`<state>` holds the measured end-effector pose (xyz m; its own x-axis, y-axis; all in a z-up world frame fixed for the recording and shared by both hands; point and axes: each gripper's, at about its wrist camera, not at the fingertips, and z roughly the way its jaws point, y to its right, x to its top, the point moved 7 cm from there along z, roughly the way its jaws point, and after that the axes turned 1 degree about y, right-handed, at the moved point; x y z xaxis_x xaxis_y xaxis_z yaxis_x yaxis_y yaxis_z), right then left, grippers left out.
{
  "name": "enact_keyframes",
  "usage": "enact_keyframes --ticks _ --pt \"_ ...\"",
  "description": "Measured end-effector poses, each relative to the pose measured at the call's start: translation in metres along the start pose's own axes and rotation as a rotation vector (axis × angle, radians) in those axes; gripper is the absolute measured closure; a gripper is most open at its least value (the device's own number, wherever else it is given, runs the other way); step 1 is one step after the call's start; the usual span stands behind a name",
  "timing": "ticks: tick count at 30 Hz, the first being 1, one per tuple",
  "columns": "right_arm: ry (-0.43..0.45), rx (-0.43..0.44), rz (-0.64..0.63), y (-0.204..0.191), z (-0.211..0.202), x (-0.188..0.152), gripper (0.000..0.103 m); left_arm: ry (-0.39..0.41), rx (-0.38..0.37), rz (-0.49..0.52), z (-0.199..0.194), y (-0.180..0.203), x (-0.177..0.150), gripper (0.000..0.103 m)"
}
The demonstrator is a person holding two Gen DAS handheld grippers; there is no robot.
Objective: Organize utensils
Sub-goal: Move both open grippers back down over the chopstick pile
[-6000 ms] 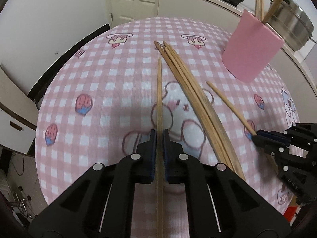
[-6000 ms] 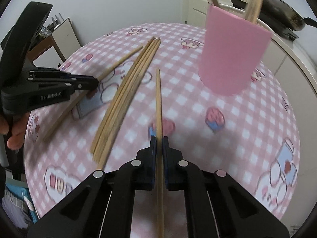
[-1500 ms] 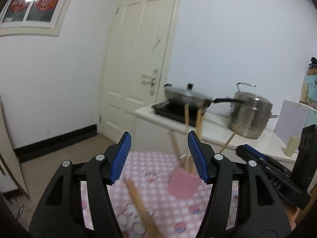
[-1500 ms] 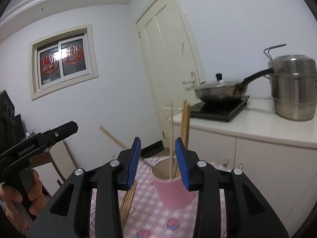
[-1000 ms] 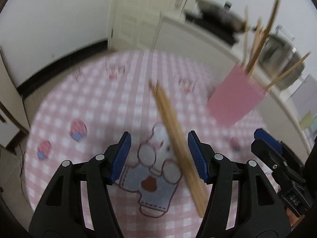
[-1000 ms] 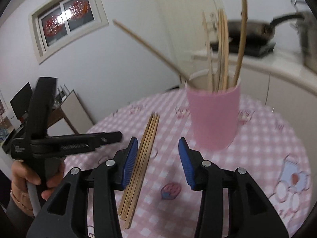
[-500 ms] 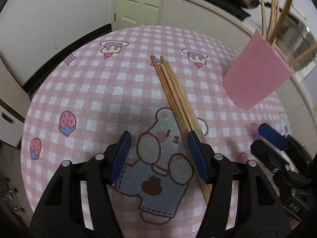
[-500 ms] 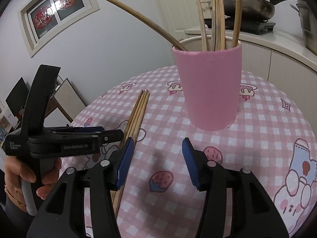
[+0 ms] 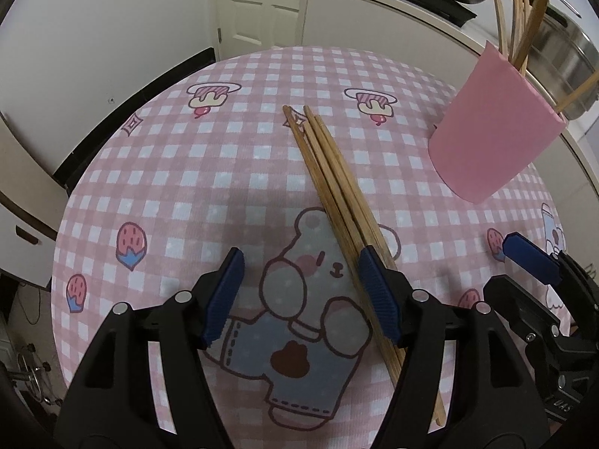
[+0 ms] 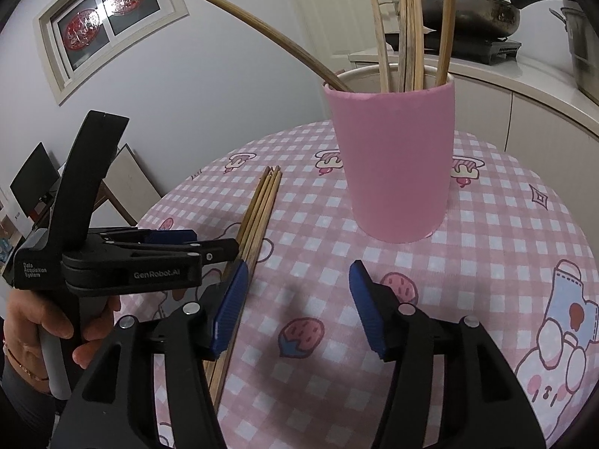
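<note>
Between your left tongs (image 9: pixel 301 292) nothing is gripped: the jaws are spreading wider, poised above the bear print on the worktop (image 9: pixel 224 172), and the right blue pad (image 9: pixel 378 299) stands over the near part of the loose chopsticks (image 9: pixel 337 202) without pressing on them. Your right tongs (image 10: pixel 295 303) are likewise opening and empty, with only checked cloth and a strawberry print between the pads. Their left pad (image 10: pixel 229 301) sits just beside the near end of the same bundle. Those chopsticks lie flat and close together, running from near right to far left in the left view. Farther off on the right side of the cloth stands the pink cup (image 10: pixel 393 164), upright, with several chopsticks (image 10: pixel 408 26) leaning out of its mouth at different angles. Your hand (image 10: pixel 41 318) grips the left tool's handle at the left edge of the right view. Behind the worktop, a counter (image 10: pixel 524 75) carries a pan (image 10: pixel 471 7) and a steel pot (image 9: pixel 569 45).
</note>
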<state>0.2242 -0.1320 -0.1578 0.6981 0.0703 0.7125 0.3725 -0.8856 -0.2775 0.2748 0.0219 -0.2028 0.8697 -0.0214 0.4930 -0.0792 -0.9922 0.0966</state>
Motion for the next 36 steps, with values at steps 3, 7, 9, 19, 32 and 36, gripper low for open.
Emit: enact_keyframes --ticks 3,7,9,19,32,36 --pt "-0.007 0.003 0.002 0.001 0.000 -0.001 0.048 0.004 0.003 0.003 -0.001 -0.001 -0.001 0.037" --pt "-0.012 0.000 0.000 0.001 0.000 -0.002 0.048 -0.004 0.031 0.014 -0.001 0.002 -0.001 0.036" --pt "-0.016 0.002 -0.005 0.000 0.000 -0.003 0.047 -0.006 0.036 0.021 -0.002 0.001 -0.001 0.036" --pt "-0.044 -0.008 -0.014 0.000 0.006 -0.002 0.045 -0.020 0.094 0.011 0.001 0.004 0.004 0.035" --pt "-0.113 -0.072 -0.110 -0.009 0.025 -0.003 0.045 -0.039 0.084 -0.024 0.003 -0.002 0.010 0.043" --pt "-0.154 -0.051 -0.191 -0.026 0.033 -0.007 0.046 -0.043 0.048 -0.045 0.004 -0.006 0.009 0.043"
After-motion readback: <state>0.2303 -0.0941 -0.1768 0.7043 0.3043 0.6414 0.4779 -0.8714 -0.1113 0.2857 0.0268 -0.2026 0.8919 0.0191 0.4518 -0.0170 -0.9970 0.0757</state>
